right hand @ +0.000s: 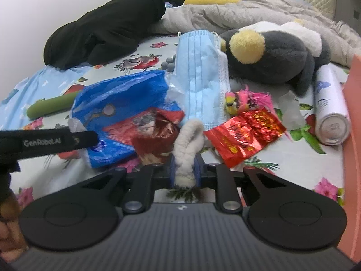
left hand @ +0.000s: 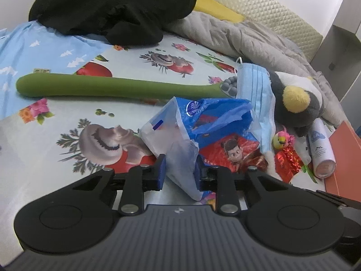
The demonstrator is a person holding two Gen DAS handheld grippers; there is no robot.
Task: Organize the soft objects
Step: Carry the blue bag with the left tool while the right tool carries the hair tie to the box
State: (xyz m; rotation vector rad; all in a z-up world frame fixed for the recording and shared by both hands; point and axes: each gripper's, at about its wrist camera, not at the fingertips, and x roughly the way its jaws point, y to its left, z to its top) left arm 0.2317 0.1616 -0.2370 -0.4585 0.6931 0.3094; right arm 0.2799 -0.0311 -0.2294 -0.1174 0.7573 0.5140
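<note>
My left tool [left hand: 179, 172] pinches the white edge of a blue plastic bag [left hand: 203, 122], which lies crumpled on the bed sheet [left hand: 45, 140] with fruit prints. My right tool [right hand: 185, 169] is pressed together on a cream fuzzy sock [right hand: 187, 144] (I think it is a sock; its end is hidden between the pads). The sock lies between the bag and a red foil wrapper [right hand: 246, 133]. A blue face mask [right hand: 200, 76] rests just behind the sock and leans against a grey plush penguin [right hand: 275, 56]. A green plush stem [left hand: 112, 88] lies across the sheet behind the bag. A white spray can [right hand: 330, 106] lies near the right edge of the bed. Black clothing [left hand: 112, 6] is piled at the far side.
</note>
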